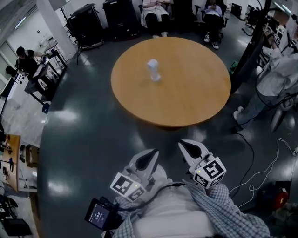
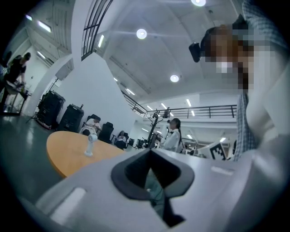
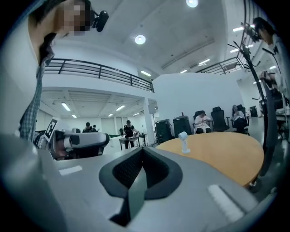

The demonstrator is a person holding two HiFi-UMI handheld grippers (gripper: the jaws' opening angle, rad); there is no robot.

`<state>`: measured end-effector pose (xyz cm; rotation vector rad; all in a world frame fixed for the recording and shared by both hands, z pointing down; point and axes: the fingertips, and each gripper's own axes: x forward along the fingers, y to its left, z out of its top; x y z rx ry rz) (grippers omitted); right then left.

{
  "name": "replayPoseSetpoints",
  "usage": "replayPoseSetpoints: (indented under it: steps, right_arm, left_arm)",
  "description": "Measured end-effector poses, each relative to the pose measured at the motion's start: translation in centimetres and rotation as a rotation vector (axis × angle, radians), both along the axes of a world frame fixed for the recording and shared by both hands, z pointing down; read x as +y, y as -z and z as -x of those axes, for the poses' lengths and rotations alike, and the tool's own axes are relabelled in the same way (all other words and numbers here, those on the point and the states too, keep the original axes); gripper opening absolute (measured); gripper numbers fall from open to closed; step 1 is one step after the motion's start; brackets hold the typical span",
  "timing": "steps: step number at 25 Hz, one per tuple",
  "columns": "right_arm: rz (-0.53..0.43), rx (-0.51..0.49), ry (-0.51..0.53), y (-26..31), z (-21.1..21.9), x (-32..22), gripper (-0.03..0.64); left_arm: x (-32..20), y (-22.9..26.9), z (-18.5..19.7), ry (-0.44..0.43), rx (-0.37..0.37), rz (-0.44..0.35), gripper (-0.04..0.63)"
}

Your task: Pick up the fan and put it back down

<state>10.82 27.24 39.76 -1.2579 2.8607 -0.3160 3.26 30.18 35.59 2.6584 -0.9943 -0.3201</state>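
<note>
A small white fan (image 1: 153, 69) stands upright on the round wooden table (image 1: 186, 102), left of its middle. Both grippers are held low, close to the person's body and well short of the table's near edge. The left gripper (image 1: 153, 151) and the right gripper (image 1: 182, 143) are both shut, with nothing between their jaws. In the left gripper view, the fan (image 2: 90, 145) shows far off on the table (image 2: 68, 158), beyond the closed left gripper (image 2: 150, 152). The right gripper view has the fan (image 3: 183, 141) on the table (image 3: 226, 154), to the right past the closed right gripper (image 3: 142, 149).
Dark floor lies between me and the table. Seated people (image 1: 156, 14) and black cases (image 1: 86, 23) line the far side. A person (image 1: 274, 74) stands at the right beside a black pole (image 1: 249, 46). Cables (image 1: 260, 172) trail on the floor at the right. Desks (image 1: 44, 69) stand at the left.
</note>
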Motion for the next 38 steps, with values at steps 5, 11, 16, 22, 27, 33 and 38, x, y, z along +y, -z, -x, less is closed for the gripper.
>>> replayPoseSetpoints:
  steps: [5, 11, 16, 22, 27, 33, 38]
  right_arm:
    - [-0.045, 0.044, 0.039, 0.6, 1.1, -0.6, 0.003]
    - [-0.056, 0.092, 0.091, 0.2, 2.1, -2.7, 0.003]
    - [-0.062, 0.119, 0.091, 0.0, 3.5, -7.8, 0.003]
    - [-0.080, 0.152, 0.078, 0.6, 5.2, -15.5, 0.003]
    - [-0.071, 0.168, 0.035, 0.9, 6.2, -23.4, 0.003]
    - [0.024, 0.233, 0.025, -3.3, 5.7, -29.2, 0.013]
    - [0.129, 0.277, 0.069, -8.6, 5.5, -33.4, 0.050]
  left_arm:
    - [-1.0, 0.0, 0.5, 0.009, -0.014, 0.006, 0.000]
    - [-4.0, -0.7, 0.1, -0.006, -0.027, 0.012, 0.000]
    - [-9.3, -1.3, 1.0, -0.029, -0.014, 0.030, 0.000]
    - [-17.2, -1.2, 2.6, -0.065, -0.033, 0.041, 0.000]
    - [-24.2, -0.7, 4.7, -0.092, -0.035, 0.061, 0.000]
    - [-27.5, -1.9, 5.0, -0.123, -0.050, 0.100, 0.000]
    - [-28.6, -2.9, 5.1, -0.148, -0.025, 0.144, 0.000]
